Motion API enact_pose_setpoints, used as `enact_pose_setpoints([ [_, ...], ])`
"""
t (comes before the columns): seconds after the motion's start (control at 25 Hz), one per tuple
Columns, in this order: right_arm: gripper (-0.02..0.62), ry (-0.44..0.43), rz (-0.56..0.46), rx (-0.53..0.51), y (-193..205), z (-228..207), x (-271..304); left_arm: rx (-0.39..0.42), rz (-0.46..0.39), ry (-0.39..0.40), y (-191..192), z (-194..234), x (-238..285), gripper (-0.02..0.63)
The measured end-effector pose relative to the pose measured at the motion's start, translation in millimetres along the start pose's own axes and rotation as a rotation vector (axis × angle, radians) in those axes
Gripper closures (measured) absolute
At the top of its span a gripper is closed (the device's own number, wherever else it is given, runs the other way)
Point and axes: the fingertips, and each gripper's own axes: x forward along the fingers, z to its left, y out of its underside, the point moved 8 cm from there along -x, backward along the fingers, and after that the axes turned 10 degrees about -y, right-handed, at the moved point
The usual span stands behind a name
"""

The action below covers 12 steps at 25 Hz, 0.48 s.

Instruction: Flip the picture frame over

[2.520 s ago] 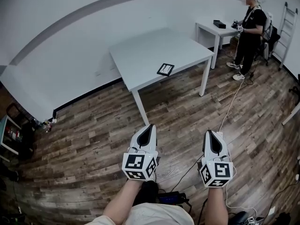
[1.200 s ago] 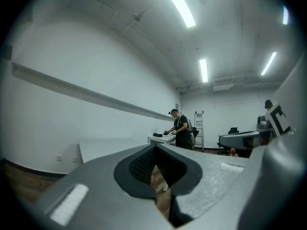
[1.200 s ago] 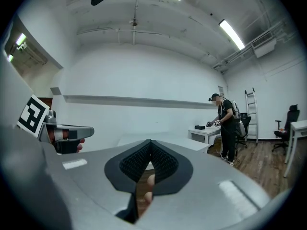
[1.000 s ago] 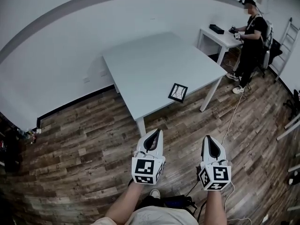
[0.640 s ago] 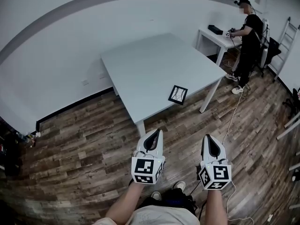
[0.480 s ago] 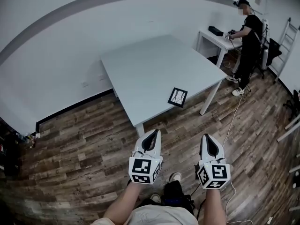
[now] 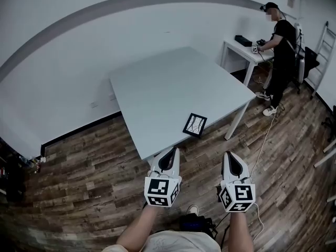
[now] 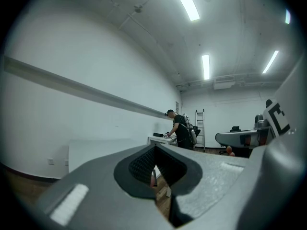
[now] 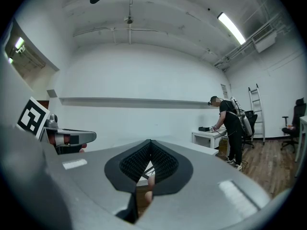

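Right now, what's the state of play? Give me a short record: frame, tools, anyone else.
frame: flat on table, near its front edge, untouched
left tool: shut, empty, short of frame
right tool: shut, empty, short of frame
bystander: person standing at desk, far right

Picture frame (image 7: 195, 124) on the bench (image 7: 168, 83), mid-frame.
It lies near the bench's lower edge; left gripper (image 7: 169, 151) and right gripper (image 7: 229, 155) sit below, side by side.
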Motion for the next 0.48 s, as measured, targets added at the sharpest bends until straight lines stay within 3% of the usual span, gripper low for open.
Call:
enact_pose_setpoints([
  [0.48,0.569,-0.023,-0.02,0.086,10,-90,58,-0.013,0.01,-0.07,-4,-19,96,0.606],
])
